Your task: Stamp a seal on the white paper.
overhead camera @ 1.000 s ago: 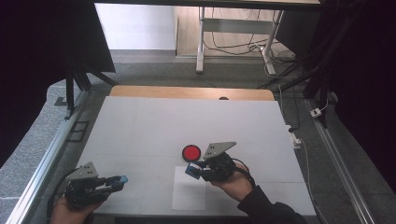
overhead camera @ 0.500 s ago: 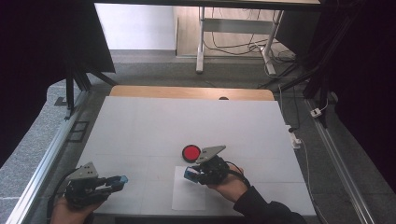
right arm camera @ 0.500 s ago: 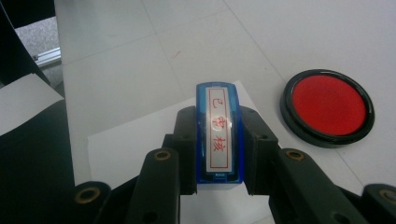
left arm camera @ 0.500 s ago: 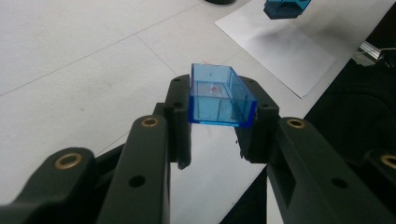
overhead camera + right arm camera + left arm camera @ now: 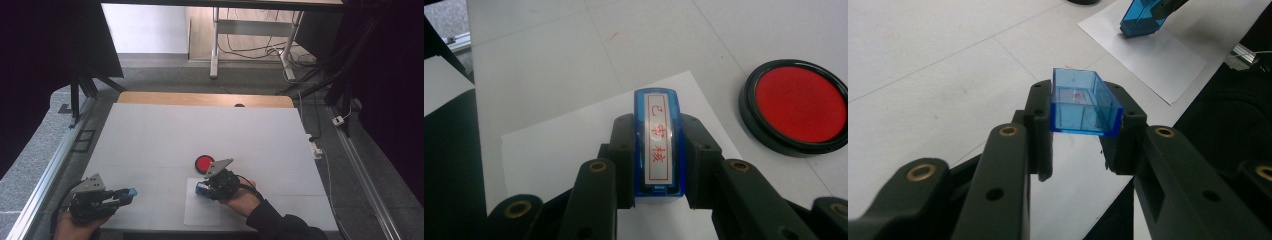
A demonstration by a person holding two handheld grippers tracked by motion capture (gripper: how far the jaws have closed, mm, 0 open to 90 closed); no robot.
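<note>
Clearly the two grippers divide the work between them. The right gripper (image 5: pixel 658 150) has its black jaws clamped tight on the flanks of a blue translucent rectangular stamp (image 5: pixel 658 142), whose white label with red characters faces the camera that rides on that gripper; in the high view the right gripper (image 5: pixel 201 190) holds this stamp tipped low over the near part of a white sheet of paper (image 5: pixel 200 215), so the printing face, which is turned away and hidden, seems aimed at the sheet. I judge the step in hand to be pressing a mark onto the paper; whether the stamp already touches the sheet I cannot tell. The left gripper (image 5: pixel 1083 127) is likewise closed on a thing, a clear blue plastic cap shaped like an open box (image 5: pixel 1083 102), held with its hollow side up, well apart from the stamp at the near left of the table in the high view (image 5: pixel 131 192); keeping the cap gripped there probably spares setting it down and finding it again when the stamp needs covering. Just beyond the paper sits a round red ink pad in a black rim (image 5: pixel 800 107), close enough for easy re-inking. All of it rests on a white tabletop (image 5: pixel 200 135).
</note>
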